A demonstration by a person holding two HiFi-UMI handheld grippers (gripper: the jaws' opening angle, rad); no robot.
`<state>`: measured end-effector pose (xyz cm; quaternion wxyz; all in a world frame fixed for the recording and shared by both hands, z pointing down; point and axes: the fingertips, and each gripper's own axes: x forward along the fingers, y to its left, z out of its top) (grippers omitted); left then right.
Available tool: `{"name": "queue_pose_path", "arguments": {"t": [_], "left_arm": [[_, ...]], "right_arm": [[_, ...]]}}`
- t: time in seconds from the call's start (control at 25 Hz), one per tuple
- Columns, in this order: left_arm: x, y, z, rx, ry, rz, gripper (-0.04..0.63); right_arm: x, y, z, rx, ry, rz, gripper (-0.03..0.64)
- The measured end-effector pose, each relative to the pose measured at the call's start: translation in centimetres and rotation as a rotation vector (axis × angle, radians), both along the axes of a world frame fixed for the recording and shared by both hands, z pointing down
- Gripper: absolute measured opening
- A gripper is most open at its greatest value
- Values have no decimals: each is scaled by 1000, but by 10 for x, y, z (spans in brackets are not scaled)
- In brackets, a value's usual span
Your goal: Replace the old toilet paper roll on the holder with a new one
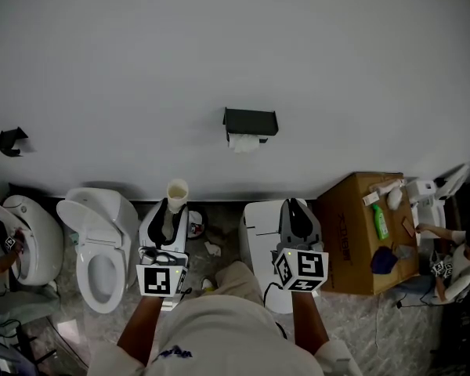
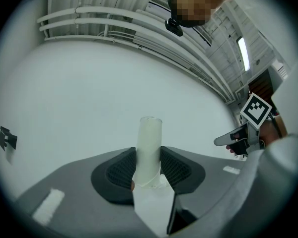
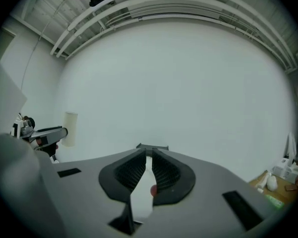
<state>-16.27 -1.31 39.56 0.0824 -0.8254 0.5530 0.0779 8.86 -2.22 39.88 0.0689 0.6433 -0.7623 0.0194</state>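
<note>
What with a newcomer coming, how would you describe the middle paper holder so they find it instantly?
Look at the big white wall. At its middle hangs a flat black holder with white paper dangling beneath. The other black fixture sits far left and looks angled.

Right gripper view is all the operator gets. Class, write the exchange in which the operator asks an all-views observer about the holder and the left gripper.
Operator: Any paper on the holder?
Observer: Yes, the head view shows white paper hanging under it.
Operator: Is the left gripper gripping that tube?
Observer: Yes, its jaws are closed on the bare cardboard tube.
Operator: What's lower down, left of the holder?
Observer: A white toilet, lid up.
</note>
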Motion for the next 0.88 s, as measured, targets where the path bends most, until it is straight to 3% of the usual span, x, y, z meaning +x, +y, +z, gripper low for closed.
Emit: {"name": "queue_pose_path", "arguments": {"t": [0.24, 0.88], "left_arm": [[4, 3, -3, 9, -3, 2, 155], [8, 17, -2, 13, -11, 9, 155]], "right_arm": [[1, 4, -5, 7, -6, -12, 5], [-2, 22, 3, -9, -4, -38, 3]]}}
